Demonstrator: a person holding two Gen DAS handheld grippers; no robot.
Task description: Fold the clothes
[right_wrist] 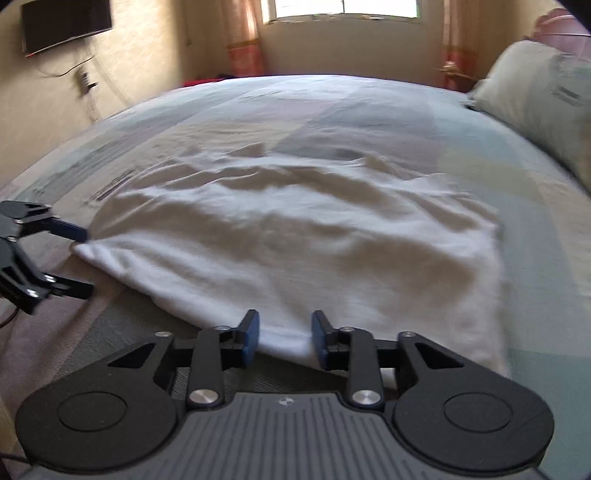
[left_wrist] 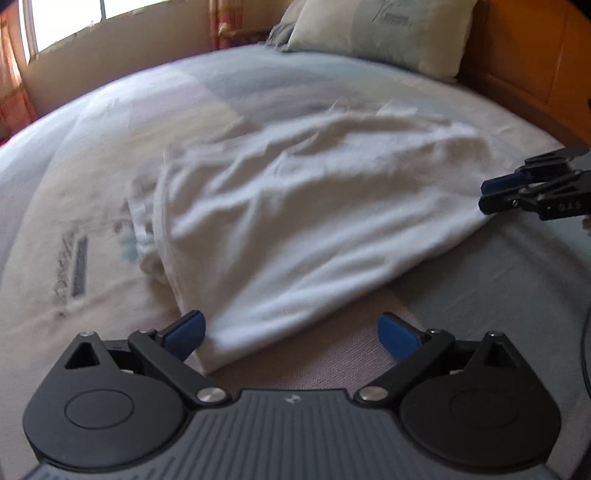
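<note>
rumpled white cotton garment (left_wrist: 295, 206) spread on pastel patchwork bed (left_wrist: 110, 122) | left tool (left_wrist: 291, 334) wide apart at near corner | right tool (right_wrist: 284, 338) parted, straddling hem

A home bedroom: wide bed (right_wrist: 332, 110) under a patchwork cover, pillow (right_wrist: 535, 96) at two o'clock, curtained window (right_wrist: 343, 9) at twelve, wall-mounted television (right_wrist: 66, 24) at ten.

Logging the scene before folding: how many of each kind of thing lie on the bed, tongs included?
White garment: 1
Pillows: 1 plainly visible; something grey behind it, unclear
Tongs, left and right: 2
Total: 4
</note>
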